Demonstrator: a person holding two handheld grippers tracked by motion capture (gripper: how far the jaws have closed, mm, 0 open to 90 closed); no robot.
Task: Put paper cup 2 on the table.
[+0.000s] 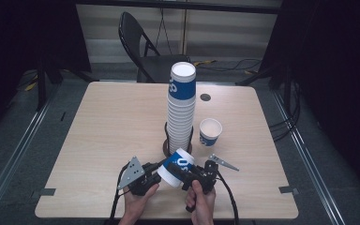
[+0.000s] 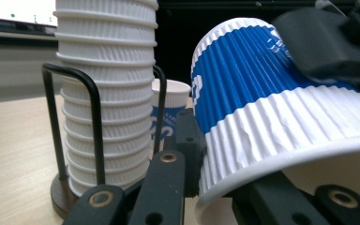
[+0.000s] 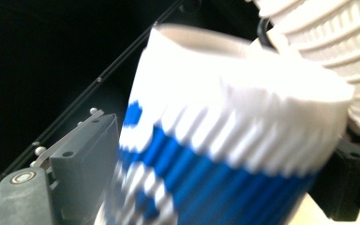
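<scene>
High view: one blue-and-white cup lies on its side between both grippers, just in front of the cup stack in its wire holder; one single cup already stands upright right of the stack. Left gripper is clamped on the held cup's rim, while right gripper has its jaws spread wide around the body, apparently not gripping. Judging by this, second cup is pulled off, handed to the left; setting it down is left.

High view looking down over table, both gripper views close on shared tilted cup.
</scene>
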